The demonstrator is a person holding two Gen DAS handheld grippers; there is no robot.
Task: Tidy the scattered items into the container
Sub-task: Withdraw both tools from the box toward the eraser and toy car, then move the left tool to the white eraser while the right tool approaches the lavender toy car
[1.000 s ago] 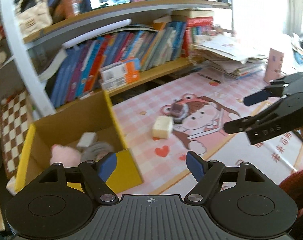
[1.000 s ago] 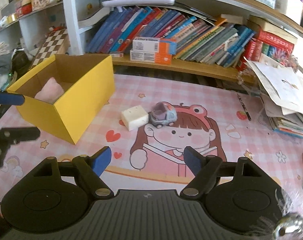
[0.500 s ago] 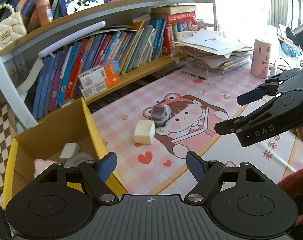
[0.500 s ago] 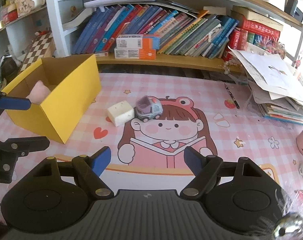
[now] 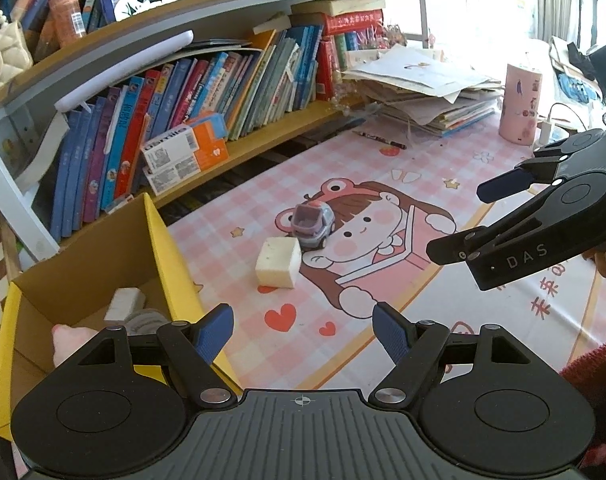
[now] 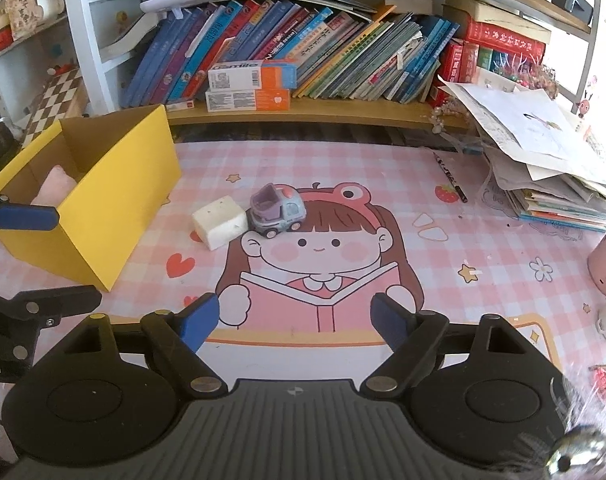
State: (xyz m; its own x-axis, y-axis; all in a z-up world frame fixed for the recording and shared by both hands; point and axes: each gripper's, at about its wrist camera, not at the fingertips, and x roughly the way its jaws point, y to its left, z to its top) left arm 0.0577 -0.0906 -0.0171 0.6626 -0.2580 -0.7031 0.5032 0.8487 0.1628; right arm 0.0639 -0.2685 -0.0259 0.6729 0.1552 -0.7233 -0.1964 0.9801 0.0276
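A cream sponge block point(image 5: 278, 262) point(image 6: 220, 221) and a small purple-grey toy car point(image 5: 314, 225) point(image 6: 277, 212) sit touching on the pink cartoon mat. The yellow cardboard box point(image 5: 170, 264) point(image 6: 115, 196) stands to their left and holds a pink plush point(image 5: 69, 336) point(image 6: 56, 185), a white block point(image 5: 123, 303) and a grey item. My left gripper point(image 5: 303, 334) is open and empty, over the box's right wall, short of the sponge. My right gripper point(image 6: 295, 322) is open and empty, low over the mat, short of the car; it also shows in the left wrist view point(image 5: 469, 218).
A bookshelf point(image 6: 303, 108) full of books runs along the back. A pile of papers and books point(image 6: 543, 168) lies at the right. A pen point(image 6: 450, 176) lies on the mat. A pink cup point(image 5: 521, 104) and a checkered board point(image 6: 55, 100) stand at the sides.
Both grippers have drawn back and swung slightly; the box has slid left in the left view, and sponge and car sit more centred. Both stayed open and empty.
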